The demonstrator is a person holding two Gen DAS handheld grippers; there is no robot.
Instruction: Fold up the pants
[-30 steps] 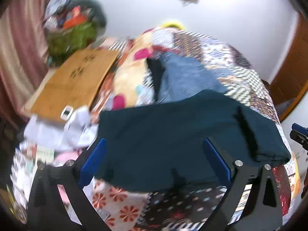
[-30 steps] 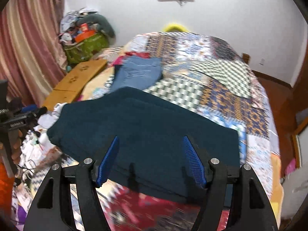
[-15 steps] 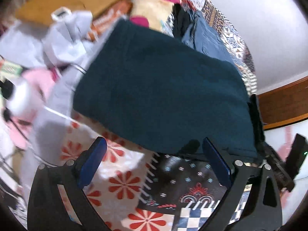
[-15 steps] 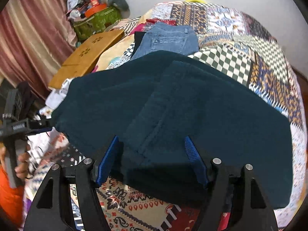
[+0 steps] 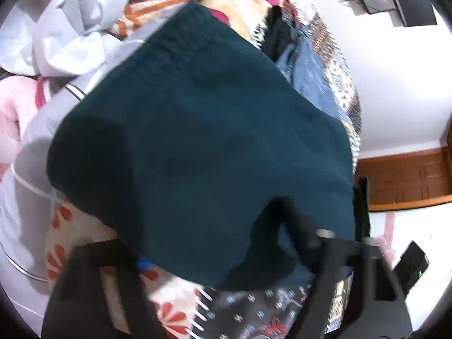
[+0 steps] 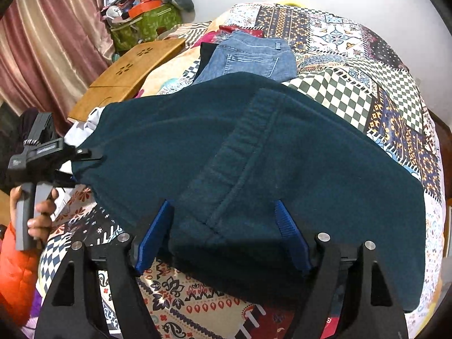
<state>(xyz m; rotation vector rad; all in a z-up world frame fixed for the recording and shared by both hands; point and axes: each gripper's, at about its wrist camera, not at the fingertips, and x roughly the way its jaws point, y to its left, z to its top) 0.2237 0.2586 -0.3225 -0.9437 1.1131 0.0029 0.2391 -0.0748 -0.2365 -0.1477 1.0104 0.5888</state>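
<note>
Dark teal pants (image 6: 282, 155) lie folded on the patchwork quilt, with the ribbed waistband on top in the middle. My right gripper (image 6: 223, 234) is open, its blue pads (image 6: 154, 237) straddling the near edge of the pants. My left gripper (image 6: 82, 155) shows in the right wrist view at the pants' left edge, its tips at the cloth. In the left wrist view the pants (image 5: 212, 141) cover my left gripper (image 5: 226, 254); its fingers are buried in the cloth and I cannot see how the jaws stand.
Folded blue jeans (image 6: 248, 59) lie behind the pants. A wooden lap table (image 6: 127, 76) stands at the bed's left, with a green bag (image 6: 144, 25) behind it. White and pink clothes (image 5: 70, 36) lie left of the pants. The patchwork quilt (image 6: 353, 84) stretches to the right.
My left gripper has pushed forward into the pants' left edge, so the cloth now covers its fingers. My right gripper has closed in on the pants' near edge.
</note>
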